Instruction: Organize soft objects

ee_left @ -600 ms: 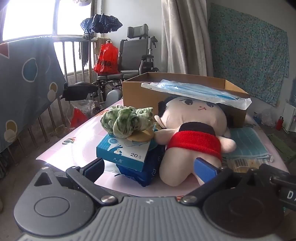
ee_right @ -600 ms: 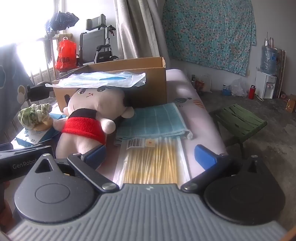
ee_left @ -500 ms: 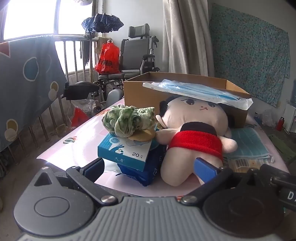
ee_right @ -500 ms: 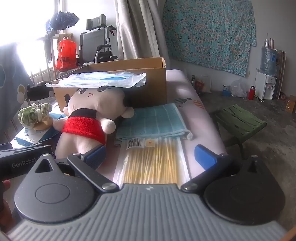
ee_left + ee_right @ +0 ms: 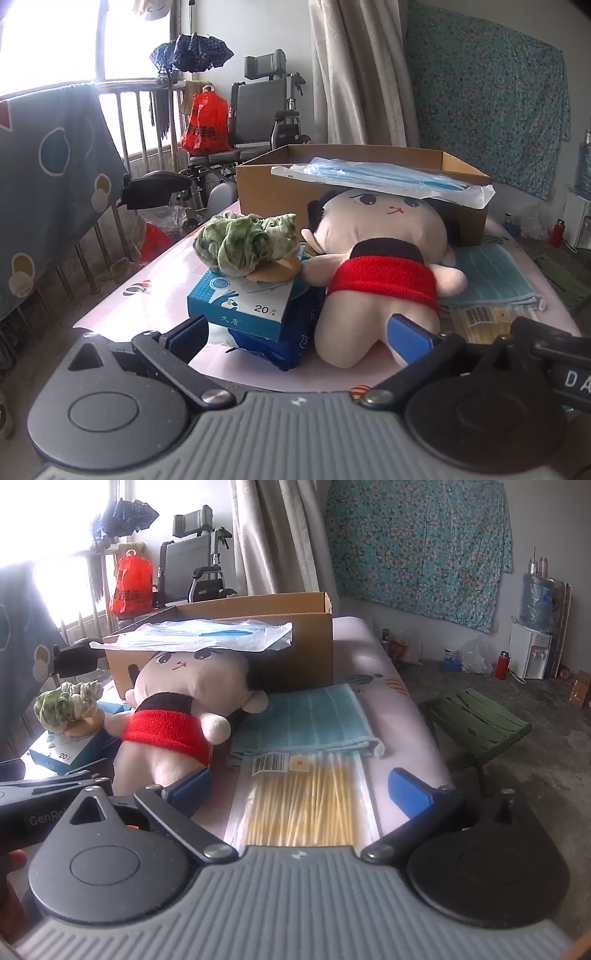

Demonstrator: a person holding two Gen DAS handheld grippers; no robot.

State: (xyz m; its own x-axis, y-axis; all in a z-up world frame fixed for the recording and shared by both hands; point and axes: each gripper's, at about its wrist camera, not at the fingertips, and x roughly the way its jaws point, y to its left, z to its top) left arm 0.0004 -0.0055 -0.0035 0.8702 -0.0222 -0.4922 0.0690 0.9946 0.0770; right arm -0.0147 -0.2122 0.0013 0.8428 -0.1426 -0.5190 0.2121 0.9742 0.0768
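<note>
So the biggest thing here is the pink table [image 5: 166, 291] that both grippers are pointed at, sloping down toward it, and everything is piled on top. Farthest out ahead of both grippers sits an open cardboard box [image 5: 273, 188], with a clear pack of blue face masks [image 5: 384, 179] lying across its near rim and poking out over the plush doll's head. The plush doll [image 5: 380, 258], cream coloured with a red band round the middle, lies on its back with its head against the box and its legs toward the grippers; it's straight ahead of the left gripper [image 5: 301, 334], a bit to that gripper's right, and ahead-left of the right gripper [image 5: 301, 788]. The light blue folded towel [image 5: 306, 716] lies flat just right of the doll, dead ahead of the right gripper, and a flat bag of cotton swabs [image 5: 303, 805] sits nearer still, its far end touching the towel's near edge and its near end lying between the right gripper's fingers without them touching it. Ahead-left of the left gripper there's a blue box marked 20 [image 5: 247, 299] stacked on a darker blue pack [image 5: 291, 343], and a scrunched green cloth [image 5: 243, 240] on top of that, right beside the doll's arm. Both grippers have their jaws spread wide and aren't holding anything.
</note>
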